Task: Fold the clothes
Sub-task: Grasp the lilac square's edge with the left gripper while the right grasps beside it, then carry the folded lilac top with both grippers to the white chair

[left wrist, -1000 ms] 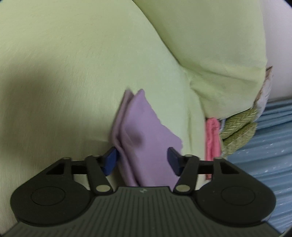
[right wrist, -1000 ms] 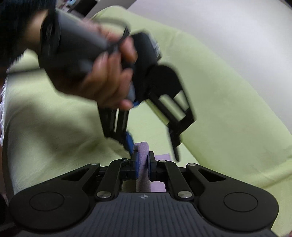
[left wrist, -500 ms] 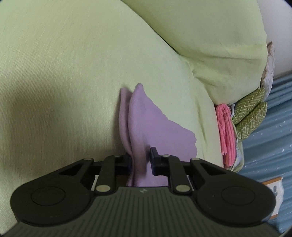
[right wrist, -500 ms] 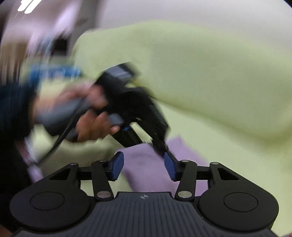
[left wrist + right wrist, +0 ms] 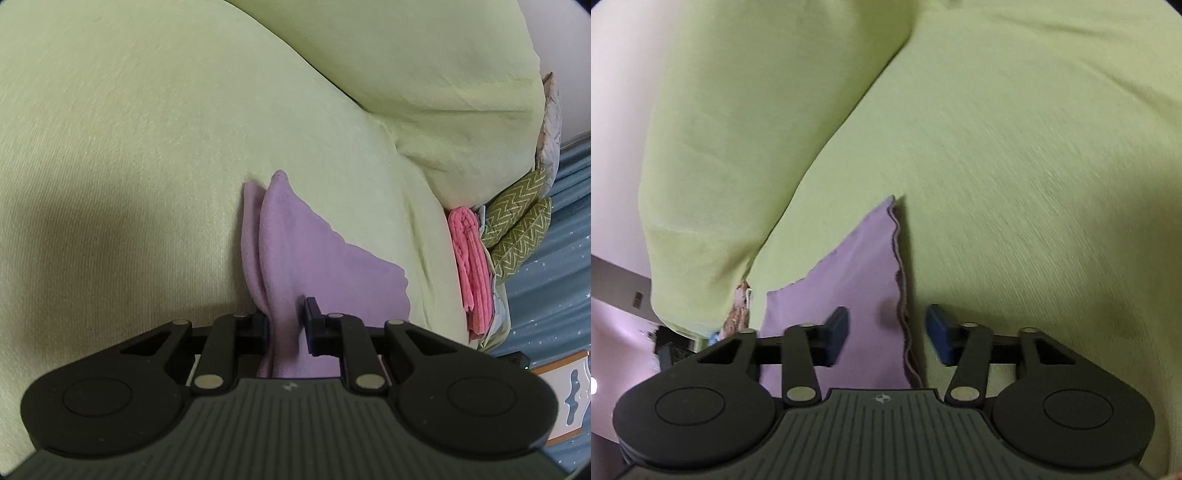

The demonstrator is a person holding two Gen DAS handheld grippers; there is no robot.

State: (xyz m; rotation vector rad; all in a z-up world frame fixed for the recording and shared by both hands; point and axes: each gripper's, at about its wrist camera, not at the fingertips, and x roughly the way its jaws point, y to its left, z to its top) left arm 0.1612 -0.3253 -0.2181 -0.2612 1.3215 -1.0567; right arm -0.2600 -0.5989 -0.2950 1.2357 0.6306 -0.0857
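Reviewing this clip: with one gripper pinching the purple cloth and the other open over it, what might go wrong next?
1. The left gripper pinches a bunched fold of the purple cloth, two layers standing up; pulling may drag the whole piece and undo the fold.
2. The right gripper is open astride the cloth's wavy edge; closing there could catch only one layer, or the green cover beneath.
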